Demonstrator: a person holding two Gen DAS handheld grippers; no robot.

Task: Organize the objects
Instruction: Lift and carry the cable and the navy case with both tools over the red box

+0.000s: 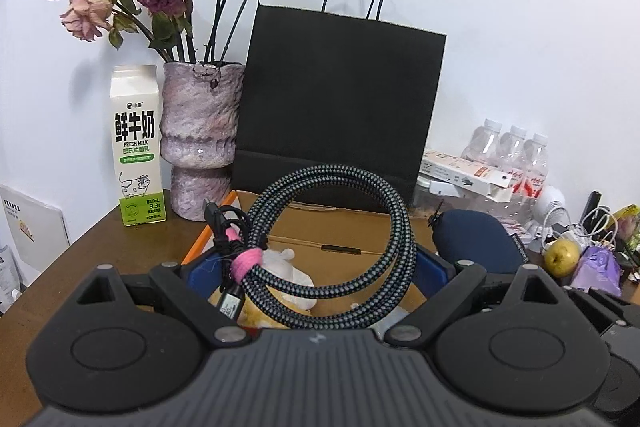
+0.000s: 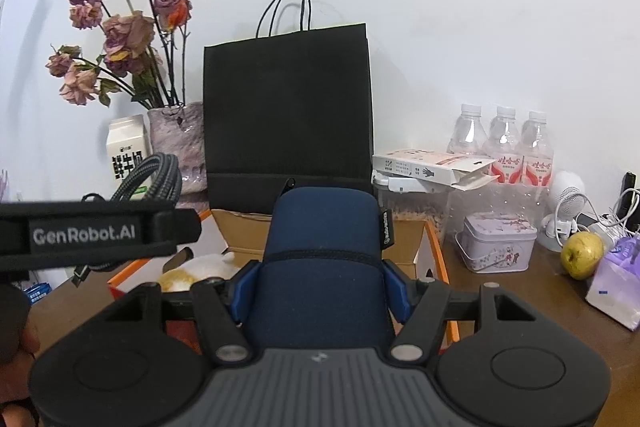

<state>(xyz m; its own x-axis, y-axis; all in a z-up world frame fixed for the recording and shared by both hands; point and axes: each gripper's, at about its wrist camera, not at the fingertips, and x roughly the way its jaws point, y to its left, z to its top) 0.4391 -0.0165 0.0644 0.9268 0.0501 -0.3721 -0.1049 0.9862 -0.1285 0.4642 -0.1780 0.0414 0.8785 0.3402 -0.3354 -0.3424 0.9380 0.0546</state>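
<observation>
Though cluttered: 3 bottles [image 2: 502, 143], 1 pouch [image 2: 324, 267]

Right hand-held gripper [image 2: 320, 291] clamps blue pouch [image 2: 320, 259] above cardboard box [image 2: 404, 243].

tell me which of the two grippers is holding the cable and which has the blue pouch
The left gripper holds the coiled braided cable, bound with a pink tie. The right gripper is clamped on the navy blue pouch.

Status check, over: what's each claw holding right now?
Left gripper shut on coiled cable. Right gripper shut on blue pouch. Both above open box. Nothing blocking.
</observation>
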